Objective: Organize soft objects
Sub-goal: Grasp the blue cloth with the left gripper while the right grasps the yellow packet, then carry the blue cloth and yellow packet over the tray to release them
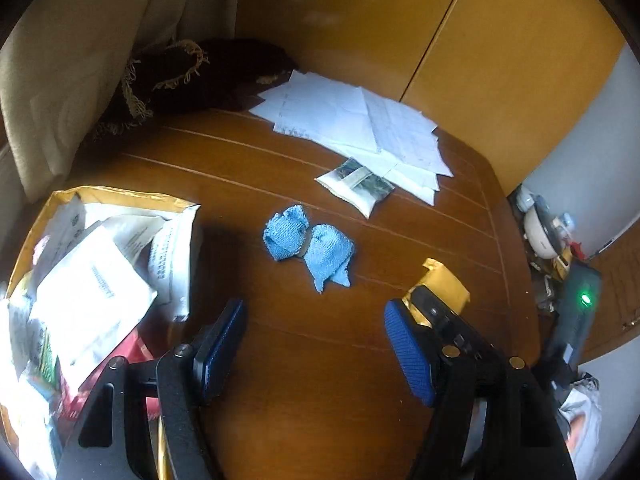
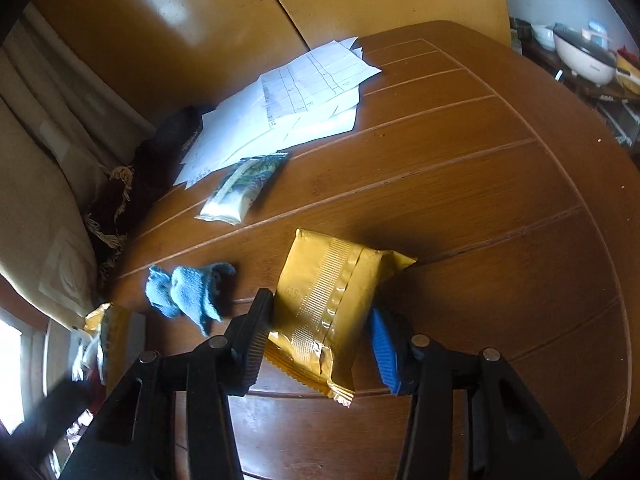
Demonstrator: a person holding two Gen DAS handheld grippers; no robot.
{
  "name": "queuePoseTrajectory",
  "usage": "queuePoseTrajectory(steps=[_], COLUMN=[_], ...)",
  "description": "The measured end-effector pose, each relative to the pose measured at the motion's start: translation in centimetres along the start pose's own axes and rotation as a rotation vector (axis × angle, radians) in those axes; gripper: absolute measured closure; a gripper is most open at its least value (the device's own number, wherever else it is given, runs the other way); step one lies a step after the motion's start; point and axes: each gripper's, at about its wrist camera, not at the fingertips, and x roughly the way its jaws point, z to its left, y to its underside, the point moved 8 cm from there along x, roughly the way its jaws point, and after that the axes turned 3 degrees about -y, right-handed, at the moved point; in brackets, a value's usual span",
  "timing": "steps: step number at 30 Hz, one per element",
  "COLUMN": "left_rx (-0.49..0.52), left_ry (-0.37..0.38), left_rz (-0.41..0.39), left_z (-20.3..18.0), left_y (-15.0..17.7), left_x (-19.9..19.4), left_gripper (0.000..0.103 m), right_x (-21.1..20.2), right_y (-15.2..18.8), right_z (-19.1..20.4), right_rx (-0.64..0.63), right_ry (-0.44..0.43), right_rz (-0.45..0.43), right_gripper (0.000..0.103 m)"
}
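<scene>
A crumpled blue cloth (image 1: 308,248) lies on the brown wooden table (image 1: 320,380), just ahead of my left gripper (image 1: 316,312), which is open with nothing between its fingers. In the right wrist view the same blue cloth (image 2: 188,292) lies left of my right gripper (image 2: 320,308). That gripper is shut on a yellow foil packet (image 2: 332,300), whose near end sits between the pads while it rests on the table. The left wrist view shows the yellow packet (image 1: 440,284) and the right gripper's tip at the right.
An open yellow-lined bag (image 1: 120,194) stuffed with white packets stands at the left. At the back lie loose papers (image 1: 360,128), a white-and-green sachet (image 1: 356,186) and a dark fringed cloth (image 1: 200,76). A curtain and yellow cabinet doors stand behind. The table edge curves at the right.
</scene>
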Motion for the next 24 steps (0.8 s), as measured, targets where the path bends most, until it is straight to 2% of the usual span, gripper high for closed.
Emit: queuePoseTrajectory(steps=[2,6,9,13,14,15,17,20,24], left_rx=[-0.049,-0.101,-0.144,-0.126,-0.113,-0.102,-0.094,-0.077,-0.051], left_ry=[-0.025,-0.051,-0.076,-0.156,-0.171,-0.177,-0.165,-0.114,-0.034], left_rz=[0.035,0.039,0.076,0.108,0.097,0.096,0.111,0.127,0.084], left_z=[0.3,0.0,-0.1,0.3,0.4,0.6,0.9,1.0,1.0], left_y=[-1.1,-3.3,-4.3,-4.1,-4.1,-4.0,-3.6,-2.4,-0.2], left_x=[2.0,4.7,7.0,8.6,8.6,8.5,8.0,6.3,2.6], left_gripper=[0.029,0.029,0.029,0.05,0.058,0.061,0.07,0.07,0.07], right_x=[-0.3,-0.6,-0.7,-0.7,-0.7,-0.7,-0.6,-0.6,-0.4], right_y=[0.1,0.2,0.3,0.5,0.6,0.6,0.7,0.9,1.0], right_z=[-0.4,-1.2,-1.2,-1.1,-1.0,-0.9,-0.7,-0.5,-0.1], right_rx=[0.018,0.102,0.113,0.128,0.128,0.128,0.124,0.113,0.112], right_ry=[-0.016,-0.082,-0.089,-0.118,-0.122,-0.128,-0.134,-0.14,-0.168], right_rz=[0.004,0.009,0.015,0.029,0.033,0.038,0.046,0.05,0.058], right_gripper=[0.057,0.057,0.057,0.057,0.057,0.057,0.057,0.057,0.057])
